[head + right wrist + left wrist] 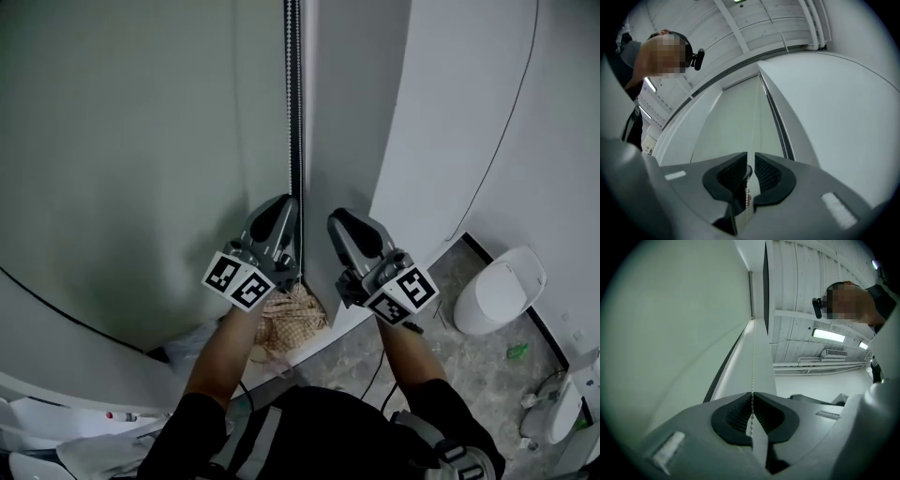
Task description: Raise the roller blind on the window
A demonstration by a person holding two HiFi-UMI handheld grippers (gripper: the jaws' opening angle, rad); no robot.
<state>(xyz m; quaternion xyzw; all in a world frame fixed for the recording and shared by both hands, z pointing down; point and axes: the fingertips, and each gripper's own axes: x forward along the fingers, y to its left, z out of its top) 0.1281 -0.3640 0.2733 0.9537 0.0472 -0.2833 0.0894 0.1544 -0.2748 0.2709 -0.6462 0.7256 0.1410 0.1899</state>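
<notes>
pale green roller blind (141, 141), white bead chain (753, 369), beige checked cloth (292, 314)

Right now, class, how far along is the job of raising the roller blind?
Done: little shows; the roller blind hangs down, filling the head view's left. In hand: the left gripper is shut on the bead chain; the right gripper stands open with the chain between its jaws. Left: pulling the chain until the blind is up.

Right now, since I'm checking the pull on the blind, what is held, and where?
The left tool is shut on the bead chain, partway along its hanging length. The right tool holds nothing; the chain runs free between its jaws.
</notes>
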